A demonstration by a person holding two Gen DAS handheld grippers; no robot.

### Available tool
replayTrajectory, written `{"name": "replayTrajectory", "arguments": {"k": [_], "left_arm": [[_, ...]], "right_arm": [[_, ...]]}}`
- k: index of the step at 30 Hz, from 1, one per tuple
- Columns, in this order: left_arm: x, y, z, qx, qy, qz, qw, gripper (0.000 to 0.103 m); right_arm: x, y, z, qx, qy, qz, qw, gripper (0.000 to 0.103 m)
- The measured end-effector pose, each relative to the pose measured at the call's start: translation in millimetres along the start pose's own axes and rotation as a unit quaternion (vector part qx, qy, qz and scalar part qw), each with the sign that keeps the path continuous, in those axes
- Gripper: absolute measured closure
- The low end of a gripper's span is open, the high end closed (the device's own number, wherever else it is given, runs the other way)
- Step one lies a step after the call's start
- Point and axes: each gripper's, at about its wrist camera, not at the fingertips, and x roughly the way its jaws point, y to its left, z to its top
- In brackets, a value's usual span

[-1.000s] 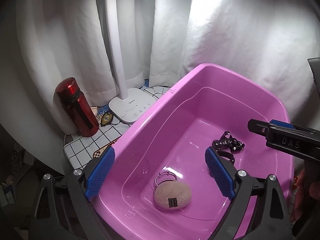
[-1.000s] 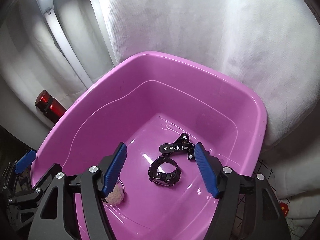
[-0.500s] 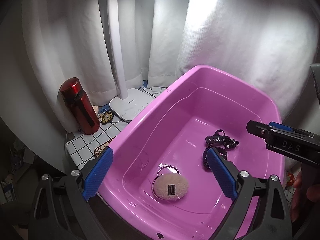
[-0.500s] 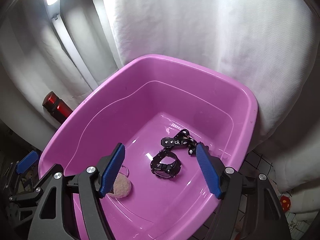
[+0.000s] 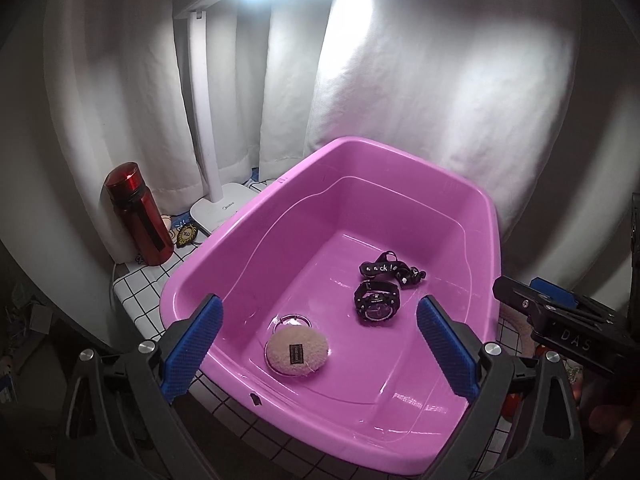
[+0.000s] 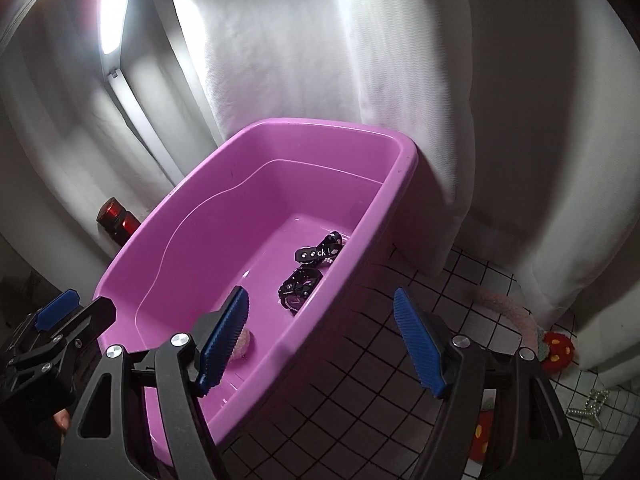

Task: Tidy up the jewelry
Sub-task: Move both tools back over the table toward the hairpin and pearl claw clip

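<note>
a pink tub (image 5: 492, 216) is set on the grid-patterned table (image 6: 372, 360), and the items collected so far lie on its floor: a black watch (image 5: 376, 301) near the centre, a black lettered strap (image 5: 386, 269) just beside it at 12 o'clock, and a round beige puff (image 5: 298, 350) with a wire hoop (image 5: 295, 321) at 8 o'clock from the watch. the left hand-held gripper (image 5: 320, 344) is held above the near rim with its jaws spread wide and nothing between them, apparently so that the tub contents are kept in view. the right hand-held gripper (image 6: 322, 342) is likewise fully spread and empty; it is aimed across the tub's right rim toward the bare table. at 4 o'clock in the right wrist view, a pearl-like piece (image 6: 588, 406) and a knitted strawberry cord (image 6: 536, 336) lie outside the tub, so these are judged to be the next pick-up candidates. a red bottle (image 5: 138, 216) and a lamp base (image 5: 222, 210) stand at 10 o'clock of the tub, well apart from the work.
</note>
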Motion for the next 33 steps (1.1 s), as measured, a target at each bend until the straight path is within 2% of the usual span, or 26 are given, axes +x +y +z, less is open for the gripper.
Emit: {"name": "replayTrajectory", "arguments": {"k": [7, 11, 17, 22, 28, 33], "left_arm": [[-14.9, -35.6, -15.4, 0.014, 0.005, -0.037, 0.9992, 0.007], [-23.6, -60.1, -26.9, 0.021, 0.009, -0.061, 0.9979, 0.007], [-34.0, -108.8, -52.2, 0.045, 0.021, -0.097, 0.9940, 0.007], [-31.4, -154.5, -80.9, 0.069, 0.049, -0.124, 0.9886, 0.007], [-18.5, -200.4, -124.4, 0.088, 0.085, -0.133, 0.9835, 0.007], [-7.8, -234.9, -154.6, 0.101, 0.104, -0.123, 0.9818, 0.007]], "right_arm": [[-42.9, -53.8, -54.1, 0.041, -0.007, -0.021, 0.999, 0.031], [-74.7, -96.7, -90.4, 0.072, -0.008, -0.049, 0.996, 0.031], [-118.4, -162.0, -145.8, 0.123, -0.005, -0.099, 0.987, 0.031], [-145.1, -206.5, -182.4, 0.153, -0.002, -0.134, 0.979, 0.031], [-158.1, -246.1, -216.1, 0.159, 0.004, -0.148, 0.976, 0.031], [-151.5, -271.6, -232.6, 0.142, 0.020, -0.145, 0.979, 0.031]]}}
